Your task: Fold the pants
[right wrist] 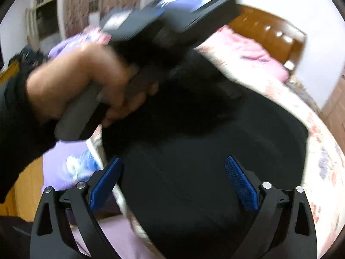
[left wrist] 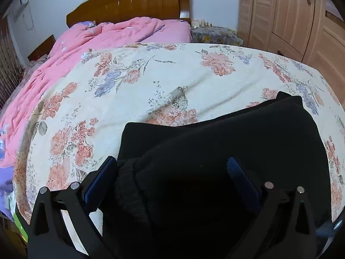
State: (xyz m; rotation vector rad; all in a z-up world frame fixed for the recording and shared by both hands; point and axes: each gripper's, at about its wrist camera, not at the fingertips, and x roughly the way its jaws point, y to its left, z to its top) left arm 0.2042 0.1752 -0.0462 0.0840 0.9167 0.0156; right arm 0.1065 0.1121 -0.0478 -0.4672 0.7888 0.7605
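The black pants [left wrist: 226, 142] lie folded in layers on the floral bedsheet [left wrist: 151, 82]. My left gripper [left wrist: 172, 168] is open just over the near edge of the pants, its blue pads [left wrist: 101, 179] spread wide with the dark fabric and a ribbed cuff [left wrist: 127, 185] between them. In the right wrist view the pants [right wrist: 215, 146] fill the middle. My right gripper [right wrist: 172, 170] is open above them, with its blue pads [right wrist: 241, 183] apart. The left hand with the other gripper body [right wrist: 163, 19] is blurred above the pants.
A pink quilt [left wrist: 86, 47] is bunched along the left side of the bed before a wooden headboard [left wrist: 138, 2]. A wooden wardrobe [left wrist: 291, 17] stands at the right. A lilac cover [right wrist: 64, 164] hangs at the bed's near edge.
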